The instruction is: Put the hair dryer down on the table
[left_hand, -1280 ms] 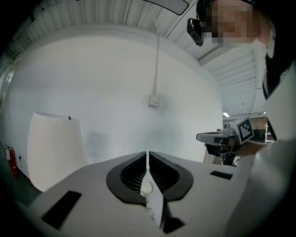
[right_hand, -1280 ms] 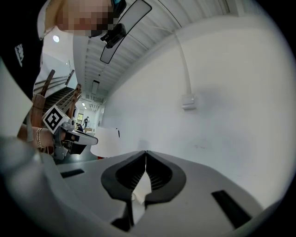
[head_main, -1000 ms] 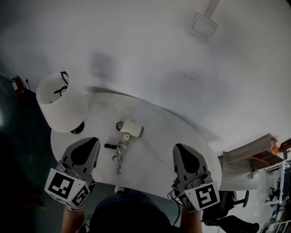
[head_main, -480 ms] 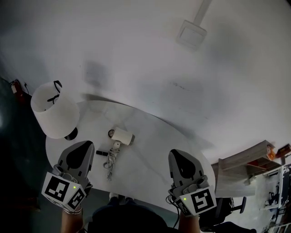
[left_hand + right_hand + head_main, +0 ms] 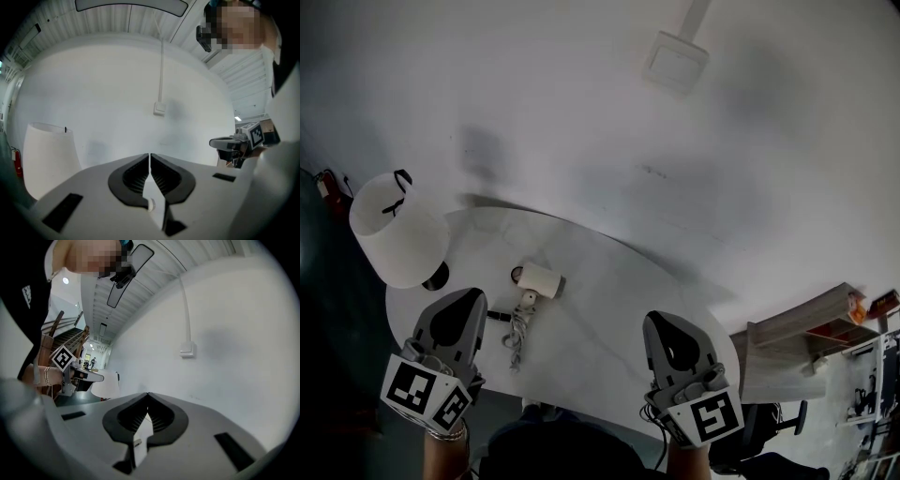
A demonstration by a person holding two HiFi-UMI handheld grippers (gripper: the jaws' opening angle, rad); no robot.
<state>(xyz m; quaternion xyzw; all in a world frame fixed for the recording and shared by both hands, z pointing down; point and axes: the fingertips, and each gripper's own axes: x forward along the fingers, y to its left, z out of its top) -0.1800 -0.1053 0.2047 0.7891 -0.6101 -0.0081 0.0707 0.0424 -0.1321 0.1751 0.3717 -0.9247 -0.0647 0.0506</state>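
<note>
Ahead of the left gripper [image 5: 465, 302], farther from the right gripper [image 5: 664, 324], the hair dryer [image 5: 536, 280] is lying handle-back on the counter [image 5: 609, 305]; both jaws are pressing together, empty.

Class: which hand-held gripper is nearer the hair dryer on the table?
Left. The left hand-held gripper is just left of the hair dryer; the right hand-held gripper lies farther off, to its right.

place: office-like room | evidence: round white table [image 5: 609, 314], shaded lamp [image 5: 394, 234], wall switch [image 5: 675, 64], swivel chair [image 5: 761, 437]
</note>
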